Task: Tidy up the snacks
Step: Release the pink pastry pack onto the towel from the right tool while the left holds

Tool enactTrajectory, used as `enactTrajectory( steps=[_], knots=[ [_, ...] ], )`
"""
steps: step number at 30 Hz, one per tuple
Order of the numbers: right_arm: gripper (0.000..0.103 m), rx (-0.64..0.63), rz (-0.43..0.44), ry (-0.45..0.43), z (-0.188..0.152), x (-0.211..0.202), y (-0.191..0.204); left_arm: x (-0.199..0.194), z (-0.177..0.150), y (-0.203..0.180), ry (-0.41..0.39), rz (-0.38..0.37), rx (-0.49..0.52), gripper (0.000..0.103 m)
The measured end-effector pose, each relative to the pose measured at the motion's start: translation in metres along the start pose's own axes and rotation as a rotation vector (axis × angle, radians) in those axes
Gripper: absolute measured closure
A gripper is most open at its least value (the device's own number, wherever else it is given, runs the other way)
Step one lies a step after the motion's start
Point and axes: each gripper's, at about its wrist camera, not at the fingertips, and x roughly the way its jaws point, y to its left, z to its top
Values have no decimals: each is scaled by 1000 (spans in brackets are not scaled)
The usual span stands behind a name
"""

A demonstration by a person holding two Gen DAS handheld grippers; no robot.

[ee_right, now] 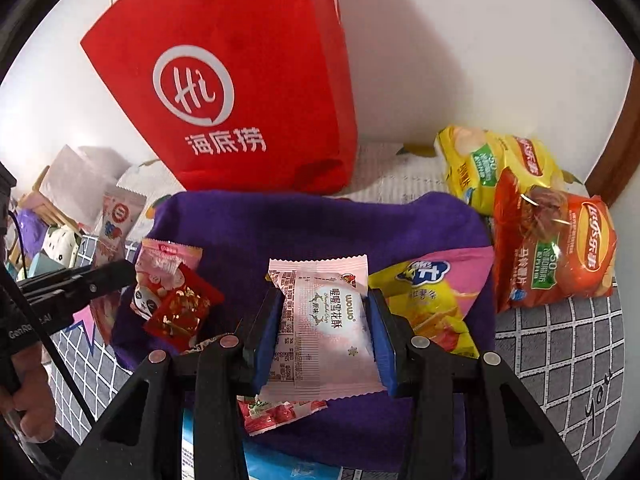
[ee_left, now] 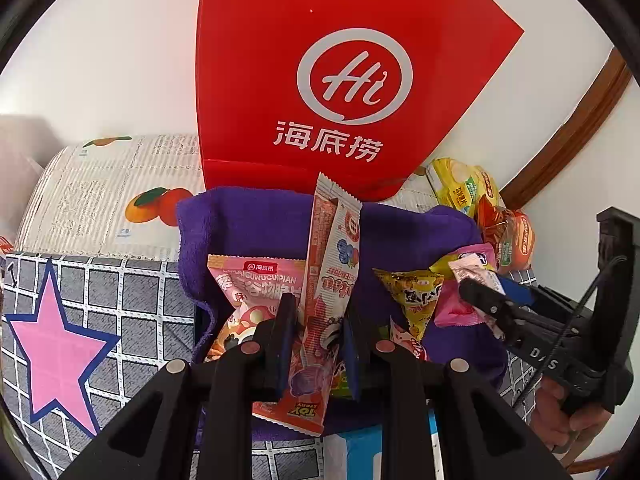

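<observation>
The left gripper has its jaws pinching a long, narrow snack stick packet, which stands nearly upright between the blue pads, its top end reaching up in front of the red paper bag. The right gripper has its jaws pinching a pale pink pastry packet by its two long sides, held flat above the purple cloth.

The purple cloth lines a container that holds the other snacks. In the left wrist view a pink crisp packet lies just left of the stick packet, and a yellow triangular packet lies to its right. In the right wrist view a small red packet lies on a pink packet at the left side of the cloth, a yellow and pink packet lies at the right side, and a pink strawberry-printed packet lies beneath the held pastry.

Outside the cloth, to the right, a yellow bag of crisps and an orange bag of crisps rest against each other, the orange one partly on a grey checked sheet. The red paper bag stands behind the cloth against a white wall.
</observation>
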Motion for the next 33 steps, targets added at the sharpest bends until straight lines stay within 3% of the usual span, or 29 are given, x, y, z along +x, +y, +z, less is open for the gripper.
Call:
enactTrajectory(
  steps=[15,29,33],
  knots=[
    [60,-56,-74,94,-4,24,10,-3,0,-3,-1,0,2,82],
    [59,-51,-68,130,-5,31,7,-3,1,-1,6,-3,-6,82],
    [55,-75,-80,152,-6,35,10,-3,2,1,7,-2,-13,82]
  ],
)
